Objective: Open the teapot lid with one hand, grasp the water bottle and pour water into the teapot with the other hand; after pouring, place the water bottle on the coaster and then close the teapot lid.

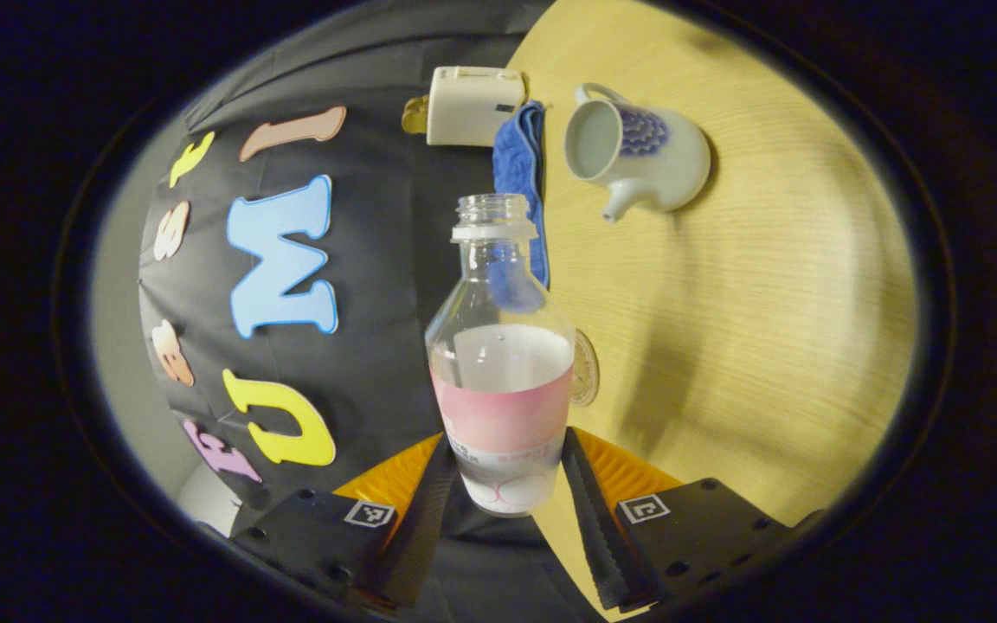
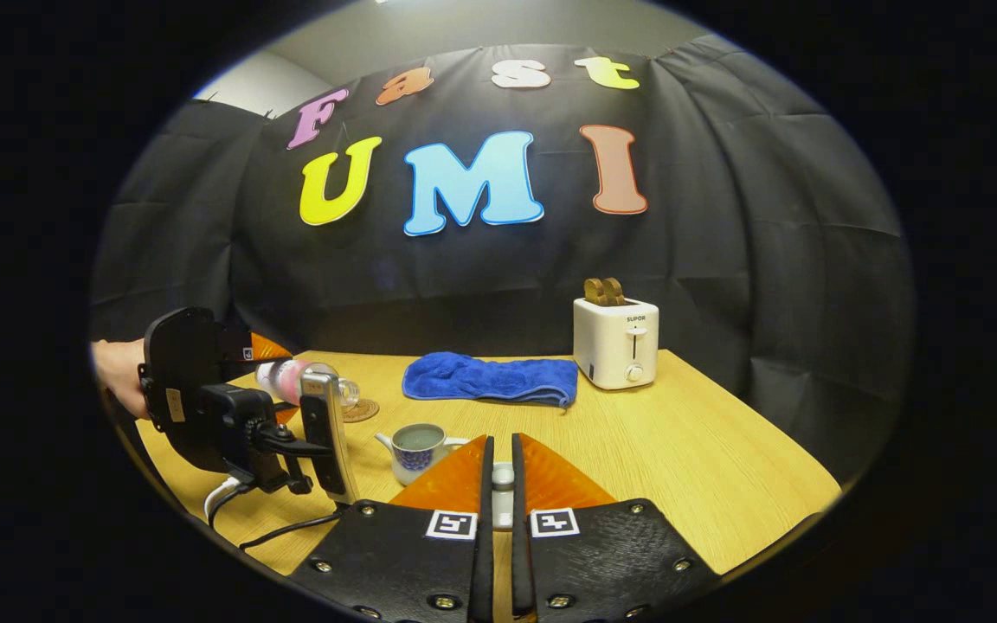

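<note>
In the left gripper view, the left hand-held gripper (image 1: 505, 472) has its two toothed fingers pressed on the sides of the water bottle (image 1: 503, 363), near its bottom. The bottle is clear plastic with a pink band around it, no cap on its ridged neck, and water up to about the middle. It hides part of the round woven coaster (image 1: 586, 368), which peeks out just to the right of it. The bottle's base is partly covered by the fingers.

At the top of this view, the white teapot (image 1: 637, 156) with a blue pattern sits on the wooden surface (image 1: 767, 303). Its mouth is open and it looks smooth and shiny. Next to it is a soft blue towel (image 1: 517, 164), partly hidden behind the bottle neck, and a cream toaster (image 1: 472, 105).

In the right gripper view, the right hand-held gripper (image 2: 500, 474) has its fingers almost together, clamped on a small white thing, the teapot lid (image 2: 504, 476). Most of the lid is hidden between the fingers, so its shape is hard to make out. At the left of this view, a hand (image 2: 122, 372) holds the other gripper, cut off at the edge.
</note>
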### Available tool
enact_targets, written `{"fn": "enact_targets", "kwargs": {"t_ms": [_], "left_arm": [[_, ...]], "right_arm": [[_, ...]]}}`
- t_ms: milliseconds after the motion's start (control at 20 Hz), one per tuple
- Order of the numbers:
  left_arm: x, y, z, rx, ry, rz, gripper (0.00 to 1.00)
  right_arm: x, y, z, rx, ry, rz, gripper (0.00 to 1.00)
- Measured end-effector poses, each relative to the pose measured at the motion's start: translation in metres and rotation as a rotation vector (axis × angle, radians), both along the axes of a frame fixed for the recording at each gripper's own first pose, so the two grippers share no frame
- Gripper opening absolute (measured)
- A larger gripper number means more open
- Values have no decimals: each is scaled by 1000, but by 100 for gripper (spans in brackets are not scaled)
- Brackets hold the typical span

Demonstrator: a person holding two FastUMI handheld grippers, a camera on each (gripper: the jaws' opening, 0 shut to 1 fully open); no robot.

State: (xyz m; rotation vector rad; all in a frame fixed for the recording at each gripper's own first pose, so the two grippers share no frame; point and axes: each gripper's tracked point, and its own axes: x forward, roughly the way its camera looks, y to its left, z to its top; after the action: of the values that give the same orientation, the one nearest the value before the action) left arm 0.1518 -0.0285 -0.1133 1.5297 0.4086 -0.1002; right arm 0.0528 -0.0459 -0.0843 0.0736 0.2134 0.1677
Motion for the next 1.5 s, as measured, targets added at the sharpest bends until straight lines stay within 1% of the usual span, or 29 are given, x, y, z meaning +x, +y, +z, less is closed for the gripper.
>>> {"fn": "enact_targets", "kwargs": {"t_ms": [250, 450, 700, 900, 1050, 1350, 1500], "left_arm": [[6, -19, -3, 68, 18, -32, 86], [14, -35, 7, 112, 15, -56, 85], [25, -51, 16, 241, -10, -100, 85], [29, -51, 15, 304, 1, -111, 85], [33, -52, 23, 376, -14, -121, 85], [35, -60, 37, 485, -33, -149, 85], [35, -65, 42, 515, -32, -161, 85]], "right_arm": [[-2, -10, -10, 13, 10, -17, 8], [-3, -15, -19, 28, 26, -19, 8], [-2, -21, -24, 47, 31, -27, 8], [-4, -25, -27, 56, 31, -31, 8], [-3, -27, -29, 72, 37, -34, 8], [-4, -30, -29, 75, 34, -35, 8], [-5, -33, -26, 70, 23, -41, 8]]}}
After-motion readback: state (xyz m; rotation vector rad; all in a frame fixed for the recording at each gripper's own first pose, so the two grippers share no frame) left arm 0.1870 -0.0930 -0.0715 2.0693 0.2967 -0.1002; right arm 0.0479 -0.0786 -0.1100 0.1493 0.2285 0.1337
